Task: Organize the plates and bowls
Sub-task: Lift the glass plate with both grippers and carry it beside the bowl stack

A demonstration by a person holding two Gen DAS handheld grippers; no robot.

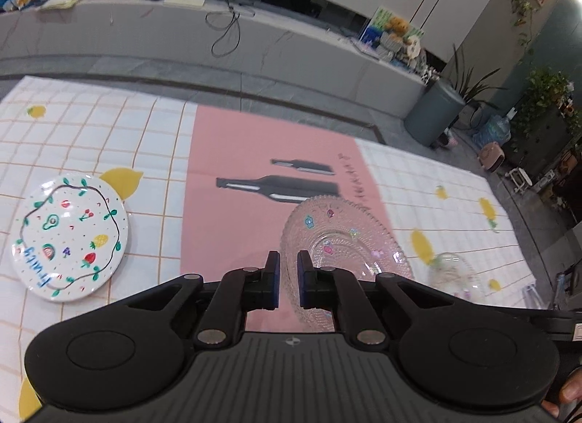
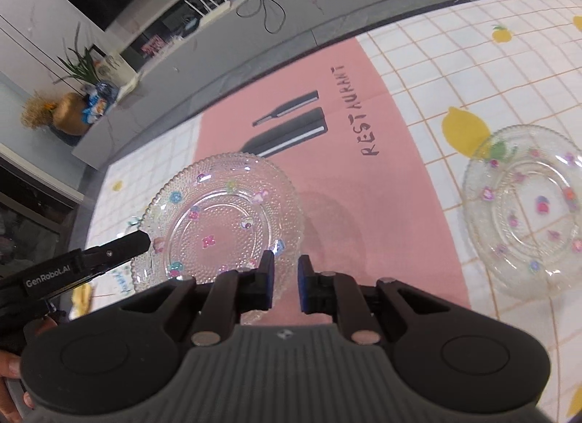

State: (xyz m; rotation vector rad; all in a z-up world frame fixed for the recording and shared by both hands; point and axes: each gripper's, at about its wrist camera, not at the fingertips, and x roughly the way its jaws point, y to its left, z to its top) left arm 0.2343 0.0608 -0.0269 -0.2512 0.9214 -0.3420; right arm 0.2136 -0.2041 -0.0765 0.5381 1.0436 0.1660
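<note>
A clear beaded glass plate (image 1: 342, 233) with small flower stickers hangs tilted above the pink mat. My left gripper (image 1: 288, 266) is shut on its near rim. In the right wrist view the same plate (image 2: 225, 219) casts a shadow on the mat, and my right gripper (image 2: 285, 266) is shut on its rim at the near right. The left gripper's finger (image 2: 134, 241) grips the plate's left edge there. A second, deeper glass dish (image 2: 527, 212) rests on the checked cloth to the right, also seen blurred (image 1: 454, 273). A white plate (image 1: 69, 237) painted with fruit lies at the left.
A pink placemat (image 1: 254, 153) printed with bottles covers the middle of the lemon-patterned checked tablecloth (image 1: 91, 131). Beyond the table's far edge are a long grey counter (image 1: 254, 40), a grey bin (image 1: 433, 113) and potted plants (image 1: 545, 91). A hand (image 2: 11, 379) shows at the lower left.
</note>
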